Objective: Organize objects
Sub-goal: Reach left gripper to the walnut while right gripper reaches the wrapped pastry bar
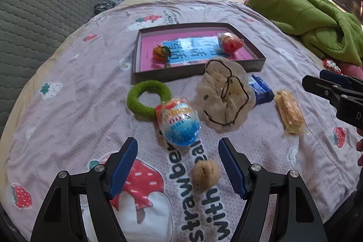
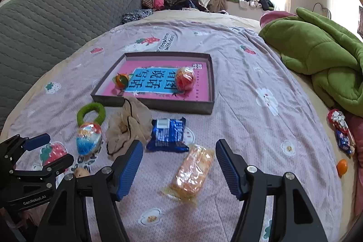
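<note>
My left gripper (image 1: 178,165) hangs wide open over the near part of the pale purple strawberry-print bedspread (image 1: 261,37), gripping nothing; a small tan fuzzy ball (image 1: 205,174) lies between its blue-padded fingers (image 1: 123,165), apart from both. Just beyond it lies the egg-shaped toy in shiny blue and red wrap (image 1: 179,123), touching the green felt ring (image 1: 147,98). Right of those sits the crumpled beige cloth with a black cord (image 1: 224,94), then the blue foil snack packet (image 2: 169,134). The shallow dark cardboard tray with a pink base (image 2: 158,103) lies mid-bed and holds two small orange wrapped toys (one at each side). My right gripper (image 2: 179,165) is likewise spread wide and empty, with the clear-wrapped golden pastry bar (image 2: 192,174) between its fingers, untouched.
</note>
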The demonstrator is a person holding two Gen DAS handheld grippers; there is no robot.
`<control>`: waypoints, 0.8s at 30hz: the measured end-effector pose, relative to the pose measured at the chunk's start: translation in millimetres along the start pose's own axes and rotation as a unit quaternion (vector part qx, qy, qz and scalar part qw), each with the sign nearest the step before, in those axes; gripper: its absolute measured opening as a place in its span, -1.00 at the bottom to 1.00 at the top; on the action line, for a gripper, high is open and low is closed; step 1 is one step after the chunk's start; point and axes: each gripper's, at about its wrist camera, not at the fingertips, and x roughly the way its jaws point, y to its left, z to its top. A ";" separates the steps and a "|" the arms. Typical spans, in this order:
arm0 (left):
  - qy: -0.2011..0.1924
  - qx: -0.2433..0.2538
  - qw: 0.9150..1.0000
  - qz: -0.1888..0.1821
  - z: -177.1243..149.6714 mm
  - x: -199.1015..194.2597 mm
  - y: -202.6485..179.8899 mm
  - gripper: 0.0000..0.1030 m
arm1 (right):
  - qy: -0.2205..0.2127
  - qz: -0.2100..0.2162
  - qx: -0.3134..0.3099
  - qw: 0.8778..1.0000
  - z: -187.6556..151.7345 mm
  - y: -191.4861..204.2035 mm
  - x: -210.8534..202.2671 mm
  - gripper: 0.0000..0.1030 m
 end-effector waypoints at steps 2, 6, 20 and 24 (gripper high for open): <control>0.004 0.000 1.000 -0.003 -2.9 1.5 -1.2 0.46 | 0.003 -0.002 0.001 1.000 -3.6 -1.4 -0.4 0.29; 0.011 0.000 1.000 -0.008 -7.0 4.3 -3.6 0.46 | 0.012 -0.005 0.008 1.000 -9.8 -5.3 2.3 0.29; 0.028 -0.004 0.999 -0.016 -17.7 11.3 -7.7 0.46 | 0.039 -0.007 0.013 0.999 -25.0 -9.3 13.1 0.29; 0.034 0.000 0.999 -0.018 -22.5 13.6 -10.2 0.46 | 0.043 -0.009 0.011 0.999 -28.1 -8.9 15.1 0.29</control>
